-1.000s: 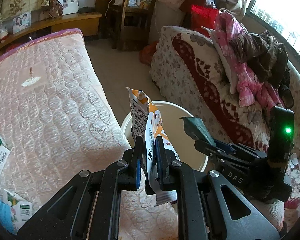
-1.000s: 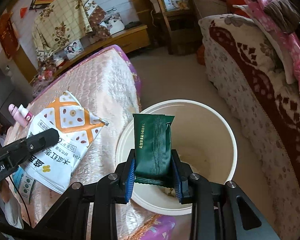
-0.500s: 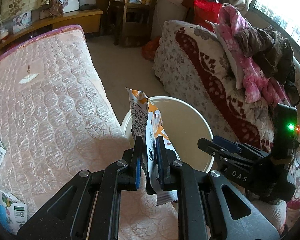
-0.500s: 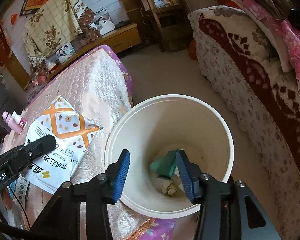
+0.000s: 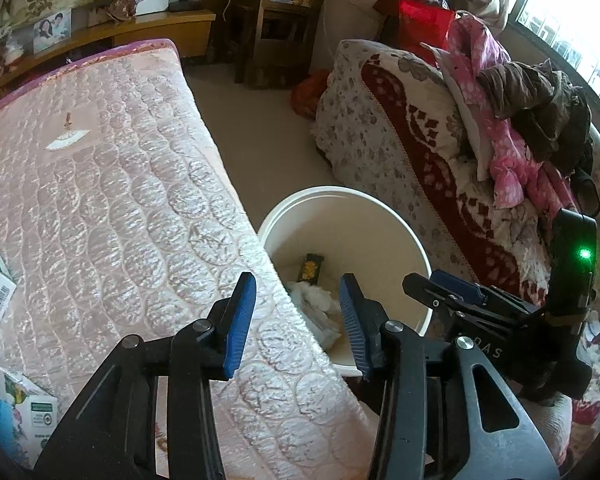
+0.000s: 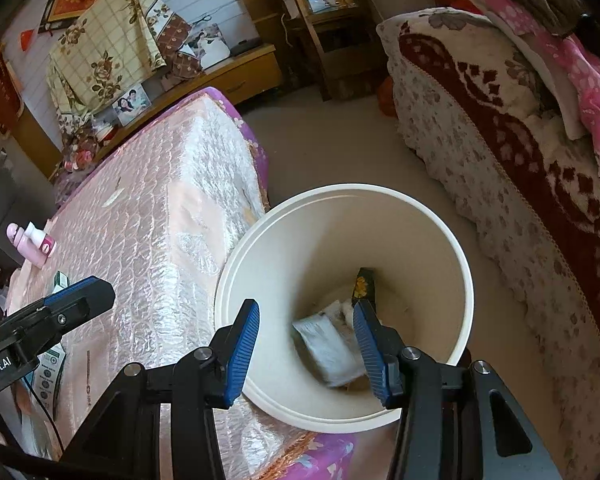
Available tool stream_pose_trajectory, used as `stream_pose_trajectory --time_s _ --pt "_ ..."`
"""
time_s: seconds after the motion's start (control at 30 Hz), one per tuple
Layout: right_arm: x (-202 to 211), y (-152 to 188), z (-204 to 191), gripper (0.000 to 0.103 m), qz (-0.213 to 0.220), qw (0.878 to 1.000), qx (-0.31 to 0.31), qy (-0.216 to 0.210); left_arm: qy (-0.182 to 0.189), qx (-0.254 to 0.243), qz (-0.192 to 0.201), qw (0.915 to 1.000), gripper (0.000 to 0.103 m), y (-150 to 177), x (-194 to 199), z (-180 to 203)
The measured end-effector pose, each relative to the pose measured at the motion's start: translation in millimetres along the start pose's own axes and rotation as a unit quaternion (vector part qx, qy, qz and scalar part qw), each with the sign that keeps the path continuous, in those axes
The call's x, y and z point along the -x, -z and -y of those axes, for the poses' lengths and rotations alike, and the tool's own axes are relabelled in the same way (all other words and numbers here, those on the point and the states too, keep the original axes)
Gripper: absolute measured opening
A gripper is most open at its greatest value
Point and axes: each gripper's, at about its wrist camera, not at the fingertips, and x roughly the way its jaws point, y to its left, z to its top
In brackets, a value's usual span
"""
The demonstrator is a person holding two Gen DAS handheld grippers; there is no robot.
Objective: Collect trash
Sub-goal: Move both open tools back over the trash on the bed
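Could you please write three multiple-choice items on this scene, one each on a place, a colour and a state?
1. Where does the white bin stand?
A. on the mattress
B. on the floor between the mattress and the sofa
C. on the sofa

2. What colour are the pads of the right gripper?
A. blue
B. red
C. green

3. What is between the jaws of the left gripper?
A. a snack bag
B. a carton
C. nothing

Answers:
1 B, its rim sits in the gap between them.
2 A, both pads are ribbed blue.
3 C, the jaws are opening with nothing between them.
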Motion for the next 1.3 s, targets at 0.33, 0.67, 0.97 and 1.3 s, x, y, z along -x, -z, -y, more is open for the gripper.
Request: stream_pose_trajectory --time_s 0.33,0.67,0.97,1.3 --pt "1 4 -11 0.048 -0.001 1.0 0.01 -0.002 -0.018 0.0 0.02 0.9996 0.041 3 16 -6" --pt "7 8 -34 0.053 0.001 1.0 0.029 -0.008 -0.036 -0.002 0.036 0.9987 0.041 7 34 -17" --pt "11 14 -62 0.058 0.0 0.998 0.051 -0.019 -0.051 0.015 0.042 0.9977 0.041 16 53 -39" --pt "15 21 -102 0.059 -0.003 0.996 0.08 -0.039 -0.073 0.039 0.033 0.9961 0.041 36 81 -78"
